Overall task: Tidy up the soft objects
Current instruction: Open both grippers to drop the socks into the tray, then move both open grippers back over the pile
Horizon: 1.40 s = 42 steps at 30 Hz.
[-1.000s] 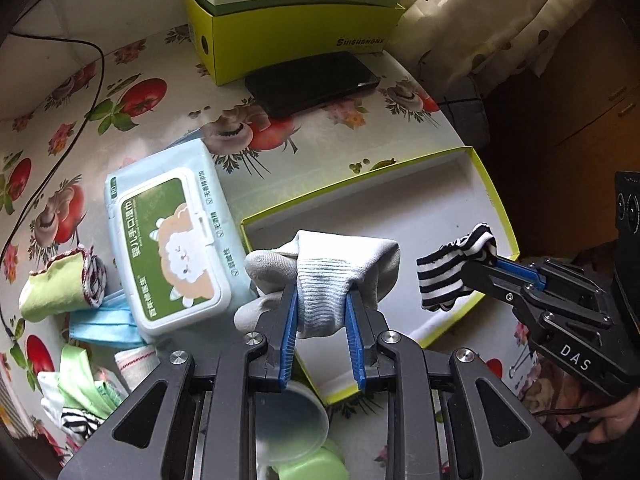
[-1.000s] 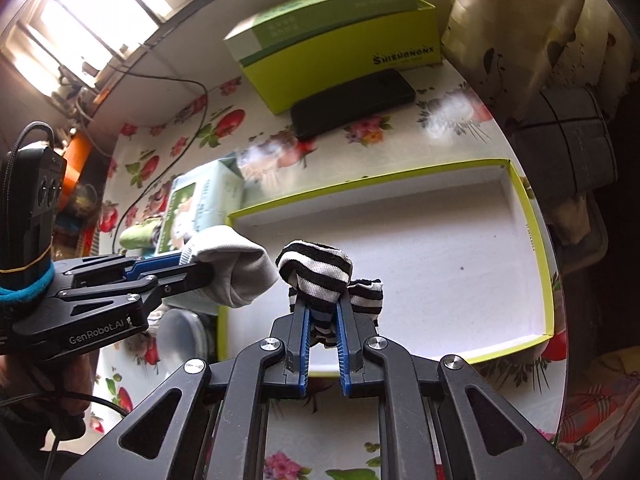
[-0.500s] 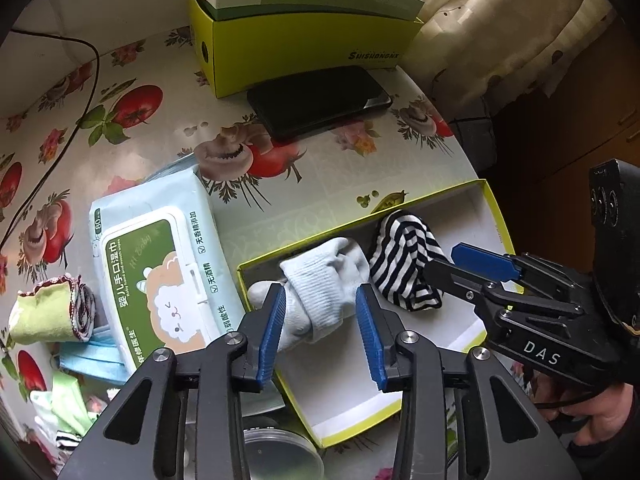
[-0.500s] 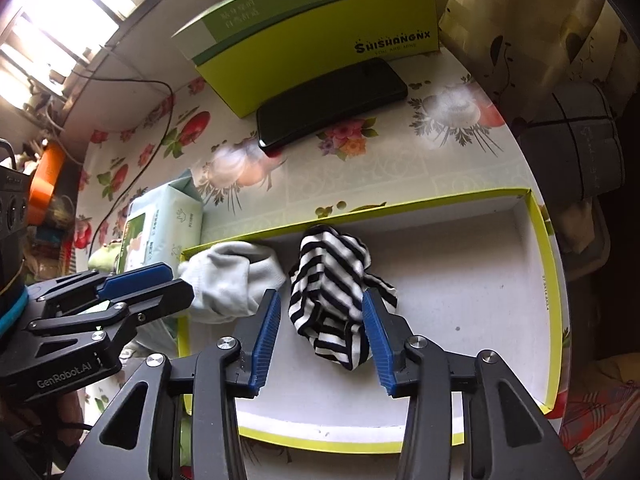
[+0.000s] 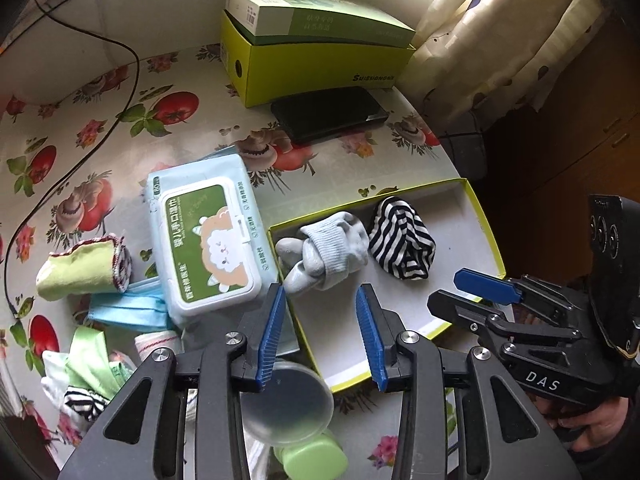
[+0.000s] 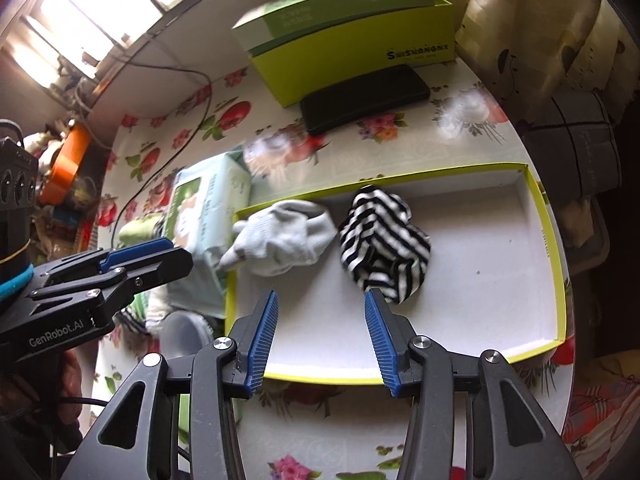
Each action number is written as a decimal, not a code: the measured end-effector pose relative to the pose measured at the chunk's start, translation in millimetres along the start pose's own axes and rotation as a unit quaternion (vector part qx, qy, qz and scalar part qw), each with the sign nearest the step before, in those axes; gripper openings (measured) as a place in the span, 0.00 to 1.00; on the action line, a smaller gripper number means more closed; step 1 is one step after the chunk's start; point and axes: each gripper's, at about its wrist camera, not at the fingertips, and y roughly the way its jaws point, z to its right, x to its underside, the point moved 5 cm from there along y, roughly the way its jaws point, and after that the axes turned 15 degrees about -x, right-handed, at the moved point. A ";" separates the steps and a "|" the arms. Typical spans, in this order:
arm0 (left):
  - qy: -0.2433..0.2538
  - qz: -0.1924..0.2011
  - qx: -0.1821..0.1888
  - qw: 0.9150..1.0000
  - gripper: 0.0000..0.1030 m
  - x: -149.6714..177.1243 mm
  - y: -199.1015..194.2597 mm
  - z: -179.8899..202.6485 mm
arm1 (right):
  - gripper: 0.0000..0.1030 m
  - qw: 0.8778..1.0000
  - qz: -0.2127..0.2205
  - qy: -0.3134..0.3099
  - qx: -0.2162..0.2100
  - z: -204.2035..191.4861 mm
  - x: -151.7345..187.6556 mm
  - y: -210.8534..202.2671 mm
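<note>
The grey knitted glove [image 5: 328, 246] and the crumpled black-and-white striped sock [image 5: 402, 246] lie side by side in the shallow white cardboard tray with the yellow-green rim [image 5: 486, 232], glove in the near left corner, sock just beside it. The left tool [image 5: 322, 334] hangs above the glove with its blue pads spread and nothing between them; the right tool [image 6: 322, 338] is opening its jaws, also empty, the sock lying just beyond its right pad. More soft pieces wait on the flowered table [image 5: 100, 128]: a rolled green cloth with a red hem [image 5: 82, 270], a blue face mask [image 5: 128, 310] and a heap of small fabrics [image 5: 80, 376]. All look light, limp and compressible, so a pinch across a thick fold or bunched middle should hold better than a loose edge, which would likely slip or trail.
</note>
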 end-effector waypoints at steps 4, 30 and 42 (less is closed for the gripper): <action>-0.007 0.009 -0.012 1.000 0.37 12.1 -12.8 -12.1 | 0.45 1.000 -0.011 -0.016 -0.008 -21.5 11.6 1.5; -0.065 0.009 -0.038 0.997 0.37 107.4 -48.3 -97.6 | 0.53 0.992 -0.052 -0.113 -0.036 -127.1 57.4 8.6; -0.051 -0.029 -0.008 0.998 0.37 141.6 -26.1 -95.1 | 0.53 0.988 -0.070 -0.137 -0.030 -145.5 68.4 13.3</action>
